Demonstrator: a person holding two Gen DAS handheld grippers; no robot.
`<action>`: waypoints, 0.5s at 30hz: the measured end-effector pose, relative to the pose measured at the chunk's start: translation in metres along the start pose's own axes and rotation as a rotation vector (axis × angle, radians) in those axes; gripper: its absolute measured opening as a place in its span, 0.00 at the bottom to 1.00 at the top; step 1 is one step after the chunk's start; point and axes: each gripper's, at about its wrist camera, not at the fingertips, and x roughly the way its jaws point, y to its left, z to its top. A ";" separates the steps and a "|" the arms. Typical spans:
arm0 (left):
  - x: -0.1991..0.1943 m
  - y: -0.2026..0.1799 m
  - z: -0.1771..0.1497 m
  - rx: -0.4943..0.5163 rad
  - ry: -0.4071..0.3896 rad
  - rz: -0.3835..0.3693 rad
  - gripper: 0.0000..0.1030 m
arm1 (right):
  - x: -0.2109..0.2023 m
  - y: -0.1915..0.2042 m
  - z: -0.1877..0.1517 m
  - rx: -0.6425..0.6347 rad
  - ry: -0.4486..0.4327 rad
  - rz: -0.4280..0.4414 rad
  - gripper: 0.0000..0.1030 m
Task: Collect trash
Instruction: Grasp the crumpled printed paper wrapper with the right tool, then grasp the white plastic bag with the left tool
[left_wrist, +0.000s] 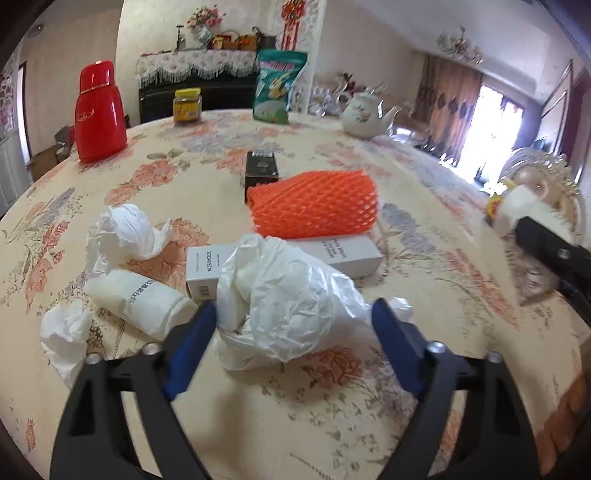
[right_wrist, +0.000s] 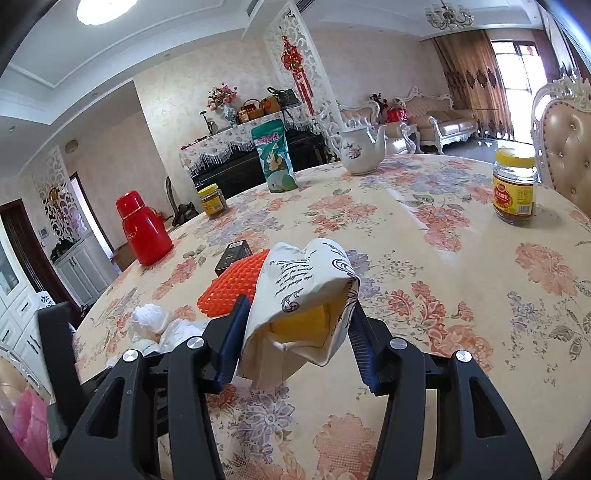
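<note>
My left gripper (left_wrist: 293, 314) has its blue fingers spread wide on either side of a crumpled white plastic bag (left_wrist: 288, 306) lying on the flowered tablecloth (left_wrist: 424, 177); I cannot tell whether the pads touch it. Just beyond the bag lie two white cartons (left_wrist: 207, 269), an orange foam net sleeve (left_wrist: 314, 205) and a black box (left_wrist: 261, 171). A white bottle (left_wrist: 136, 299) lies on its side to the left, with crumpled tissues (left_wrist: 125, 232) near it.

My right gripper (right_wrist: 295, 328) is clamped on a printed cloth bag (right_wrist: 306, 291), held off the table; its mouth gapes toward the camera and something yellow (right_wrist: 299, 326) sits inside.

The table's near edge runs along the left in the right wrist view, and the cloth to the right of the held bag is bare up to a yellow-lidded jar (right_wrist: 515, 186). At the far rim stand a red thermos (left_wrist: 99, 110), a second jar (left_wrist: 187, 105), a green pouch (left_wrist: 277, 86) and a teapot (left_wrist: 364, 112).
</note>
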 end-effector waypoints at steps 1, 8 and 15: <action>0.004 -0.001 0.000 0.002 0.021 0.000 0.50 | 0.000 0.001 0.000 -0.002 -0.001 -0.001 0.49; -0.024 -0.003 -0.009 0.060 -0.042 0.037 0.30 | 0.002 0.003 -0.002 -0.011 0.010 0.005 0.49; -0.071 0.017 -0.021 0.022 -0.141 0.087 0.30 | 0.007 0.021 -0.009 -0.091 0.024 0.011 0.49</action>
